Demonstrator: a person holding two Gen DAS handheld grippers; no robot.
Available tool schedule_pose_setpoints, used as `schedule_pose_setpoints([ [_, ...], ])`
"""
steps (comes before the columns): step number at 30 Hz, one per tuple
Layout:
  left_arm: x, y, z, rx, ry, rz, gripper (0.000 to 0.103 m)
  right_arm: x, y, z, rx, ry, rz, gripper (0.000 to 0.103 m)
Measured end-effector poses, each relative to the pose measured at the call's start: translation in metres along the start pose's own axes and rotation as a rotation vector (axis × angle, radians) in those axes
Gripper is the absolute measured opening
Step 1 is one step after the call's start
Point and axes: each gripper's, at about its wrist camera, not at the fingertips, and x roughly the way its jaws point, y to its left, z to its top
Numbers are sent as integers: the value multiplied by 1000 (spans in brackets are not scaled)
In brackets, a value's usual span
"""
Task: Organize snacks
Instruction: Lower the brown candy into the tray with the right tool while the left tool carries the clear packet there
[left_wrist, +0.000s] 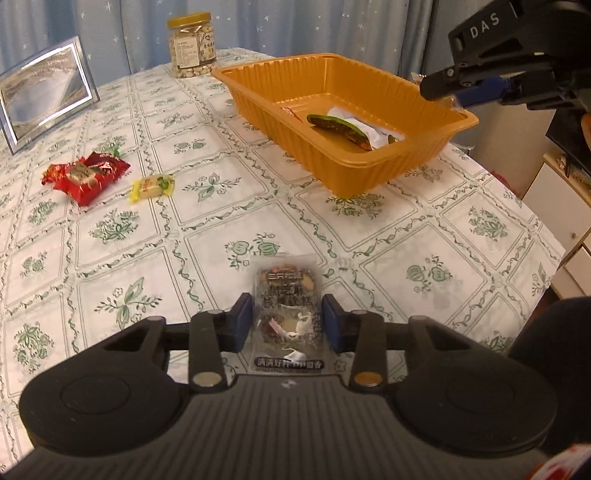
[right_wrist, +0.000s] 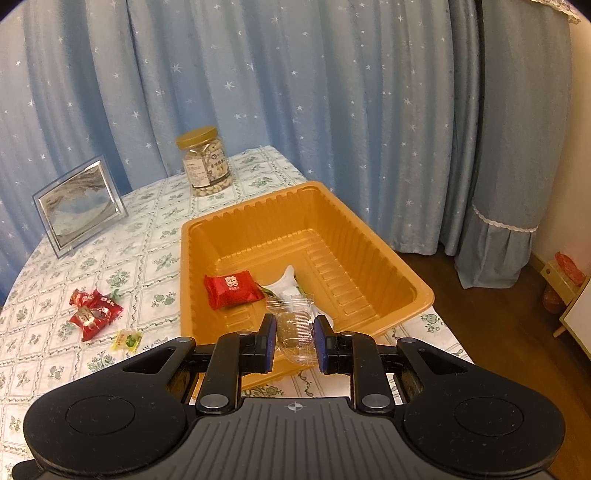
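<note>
Two blue-padded grippers angle downward: the left gripper (left_wrist: 287, 317) straddles a clear crinkled nut-snack packet (left_wrist: 289, 314) on the floral tablecloth (left_wrist: 221, 206), pad contact indeterminate, while the right gripper (right_wrist: 294, 341) clamps a transparent cake wrapper (right_wrist: 293, 326) above the ribbed orange tray (right_wrist: 369, 273).

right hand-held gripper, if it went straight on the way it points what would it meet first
Probably the orange tray: the right hand-held gripper, shut on a clear-wrapped snack, points into it, toward the white packet. Depth is unclear.
</note>
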Motion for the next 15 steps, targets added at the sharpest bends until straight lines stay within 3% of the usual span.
schedule_pose_setpoints([
  [5, -12, 11, 14, -54, -37, 0, 34, 1, 0, 0, 1, -3, 1, 22],
  [15, -33, 16, 85, -93, -166, -31, 34, 0, 0, 9, 7, -28, 7, 22],
])
